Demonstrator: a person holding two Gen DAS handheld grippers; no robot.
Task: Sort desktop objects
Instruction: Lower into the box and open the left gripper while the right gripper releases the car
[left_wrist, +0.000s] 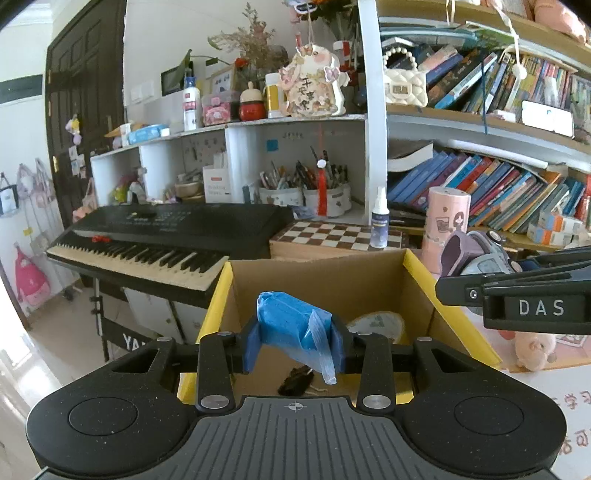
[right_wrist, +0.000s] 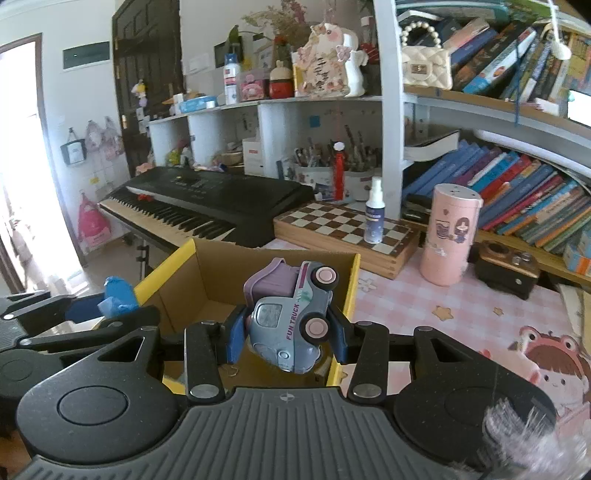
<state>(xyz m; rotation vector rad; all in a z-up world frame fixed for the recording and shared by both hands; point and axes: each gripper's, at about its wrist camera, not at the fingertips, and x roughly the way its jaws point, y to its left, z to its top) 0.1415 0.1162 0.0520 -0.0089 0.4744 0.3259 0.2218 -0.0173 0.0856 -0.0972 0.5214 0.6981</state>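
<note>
My left gripper (left_wrist: 294, 341) is shut on a blue plastic packet (left_wrist: 291, 326), held over the open cardboard box (left_wrist: 419, 275) with yellow flaps. Inside the box lie a round pale item (left_wrist: 380, 325) and a small dark object (left_wrist: 297, 380). My right gripper (right_wrist: 286, 334) is shut on a blue and purple toy truck (right_wrist: 290, 314), tilted on its side above the same box (right_wrist: 177, 291). In the left wrist view the right gripper and its truck (left_wrist: 476, 254) hang at the right. In the right wrist view the left gripper with the blue packet (right_wrist: 116, 295) sits at the left.
A black keyboard (left_wrist: 166, 236) stands behind the box at the left. A chessboard (right_wrist: 343, 227) carries a small spray bottle (right_wrist: 375, 212). A pink cylinder (right_wrist: 448, 236) and a small brown radio (right_wrist: 508, 267) stand on the pink desk mat. Book shelves fill the back.
</note>
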